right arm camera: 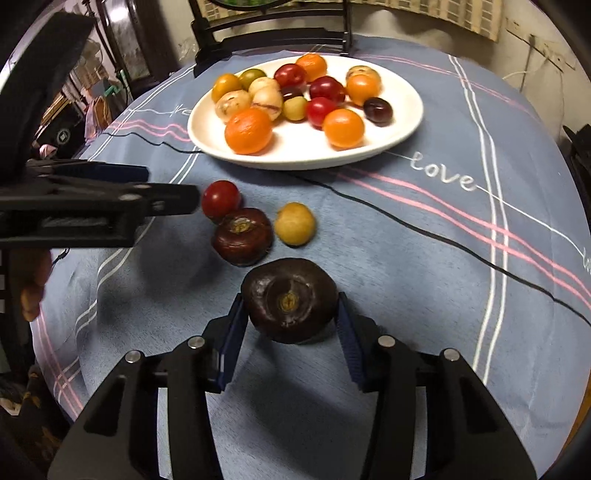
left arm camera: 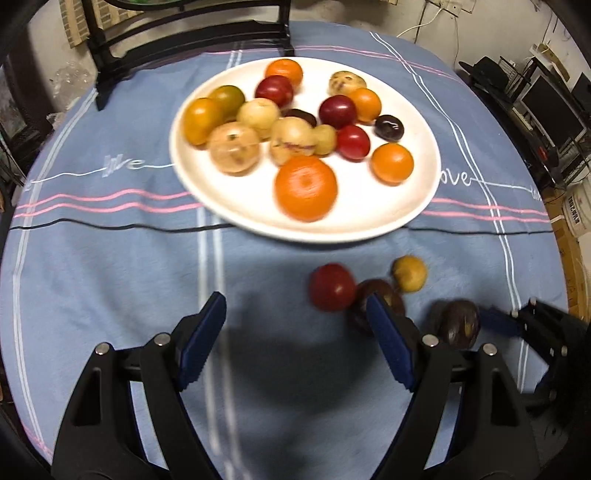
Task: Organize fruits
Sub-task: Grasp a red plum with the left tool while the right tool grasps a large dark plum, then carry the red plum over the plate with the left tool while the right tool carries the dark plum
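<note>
Checking tongs status, operator: what do you read on the right side?

Control, I read the right tongs [right arm camera: 290, 306] narrowed on a near dark fruit [right arm camera: 290, 314]. Both blue pads [right arm camera: 232, 332] touch its flanks. The fruit sits stem end up and rests on the blue tablecloth [right arm camera: 406, 277] that covers the table.

Confirm the left side.

I read the left tongs [left arm camera: 295, 306] standing wide, with nothing between the fingers but cloth and their own shadow. They point steeply down at the table. In the left wrist view, the right-hand finger overlaps a second dark fruit [left arm camera: 376, 306]; I cannot tell whether it touches it. That view is blurred.

List the loose items around the tongs.

Three more pieces lie on the cloth just beyond the gripped one:
1. The second dark fruit, stem end up.
2. A red fruit [right arm camera: 221, 198], touching the second dark fruit on its far side, just beside the tip of the left tongs.
3. A yellow fruit [right arm camera: 294, 224], just beside the second dark fruit on the right.

Locate the main load.

A white plate [right arm camera: 402, 125] stands farther back on the table, well apart from the loose group. It carries oranges, red, pale yellow and dark pieces, with a large orange [right arm camera: 248, 130] at its near edge. A dark chair [right arm camera: 273, 33] stands behind the table.
</note>
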A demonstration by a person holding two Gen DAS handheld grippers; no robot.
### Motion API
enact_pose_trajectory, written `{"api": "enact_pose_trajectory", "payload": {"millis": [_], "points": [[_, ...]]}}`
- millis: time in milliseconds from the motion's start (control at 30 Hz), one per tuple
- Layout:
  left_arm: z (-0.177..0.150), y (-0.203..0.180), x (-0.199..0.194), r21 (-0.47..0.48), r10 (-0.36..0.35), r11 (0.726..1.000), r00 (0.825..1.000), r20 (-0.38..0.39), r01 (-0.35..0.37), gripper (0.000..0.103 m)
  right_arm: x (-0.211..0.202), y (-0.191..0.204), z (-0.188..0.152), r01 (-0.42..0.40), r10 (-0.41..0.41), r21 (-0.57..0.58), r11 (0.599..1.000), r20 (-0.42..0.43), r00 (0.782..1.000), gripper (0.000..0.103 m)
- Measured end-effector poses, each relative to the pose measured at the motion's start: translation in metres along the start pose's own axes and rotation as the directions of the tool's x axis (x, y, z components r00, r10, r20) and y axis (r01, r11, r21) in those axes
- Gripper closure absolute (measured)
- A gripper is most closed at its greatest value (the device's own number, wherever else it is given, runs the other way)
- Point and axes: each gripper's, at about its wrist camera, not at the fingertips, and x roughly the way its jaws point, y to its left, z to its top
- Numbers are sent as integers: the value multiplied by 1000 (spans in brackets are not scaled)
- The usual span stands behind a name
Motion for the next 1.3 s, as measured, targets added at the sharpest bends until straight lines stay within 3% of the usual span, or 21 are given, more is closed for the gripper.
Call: {"api": "enact_pose_trajectory", "payload": {"millis": [167,367,467,567,733,933,1133,1300], "points": [[12,-6,17,-22,8,1000,1000,-19,-9,25,-8,-4,-3,-12,12,18,1000,17,1000,55],[15,-2,35,-65,-16,998,998,-60,12,42,-10,-7,2,-22,21,24,999,20,1000,55],[14,-9,31,-21,-88,996,995,-38,87,74,-10,-7,2,-23,22,25,999,17,1000,55],[9,-11,29,11,-83,996,996,-32,84,74,-10,-5,3,-23,22,22,1000,18,1000,55],[0,9,20,-39,-98,994,995,-23,97,75,-13,-2,2,-23,22,18,1000,26,999,55],[-7,18,-8,3,-11,1000,999,46,11,75,-18,6,-1,-53,52,27,998,39,998,55],[-13,18,-29,32,15,999,996,83,-18,75,-15,24,-2,-65,65,2,998,29,997,55],[0,19,-53,55,29,998,988,149,-37,75,-37,27,17,-67,67,-10,998,95,993,55]]}}
